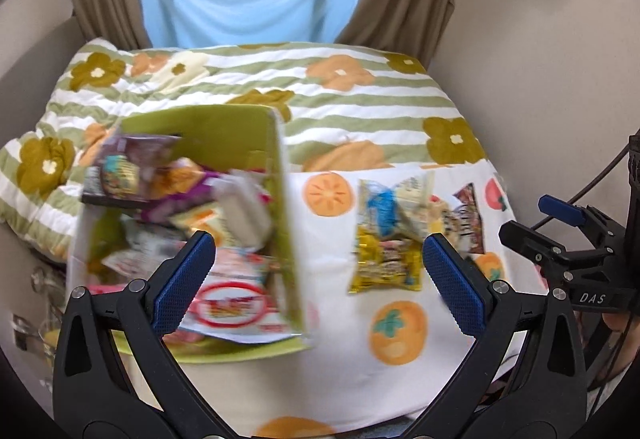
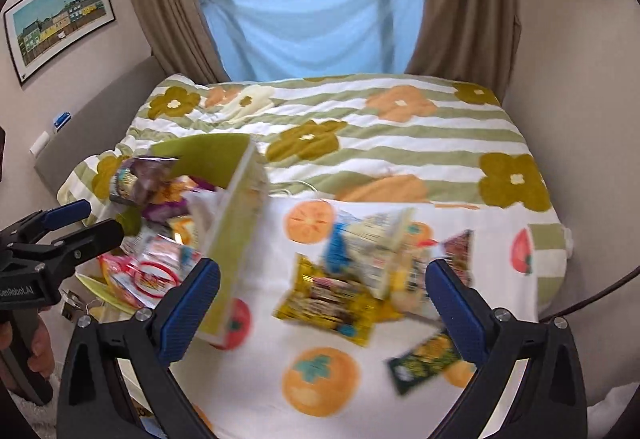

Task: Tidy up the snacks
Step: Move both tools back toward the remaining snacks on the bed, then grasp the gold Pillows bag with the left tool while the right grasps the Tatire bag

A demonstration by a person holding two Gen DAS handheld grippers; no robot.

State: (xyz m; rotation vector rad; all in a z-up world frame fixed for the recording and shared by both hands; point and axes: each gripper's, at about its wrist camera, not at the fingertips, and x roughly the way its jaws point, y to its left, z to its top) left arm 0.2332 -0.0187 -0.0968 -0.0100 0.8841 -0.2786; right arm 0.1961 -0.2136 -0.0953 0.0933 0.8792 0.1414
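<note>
Left wrist view: my left gripper [image 1: 318, 279] spread, empty; green box [image 1: 208, 123] of snacks left of centre, half behind left finger; loose pile, yellow packet [image 1: 384, 263] nearest, lies toward right finger. Right wrist view: my right gripper [image 2: 322, 305] spread, empty; yellow packet [image 2: 332, 303] directly between fingers, long axis left-right; dark green sachet [image 2: 424, 361] near right. Right hand nearer pile.
</note>
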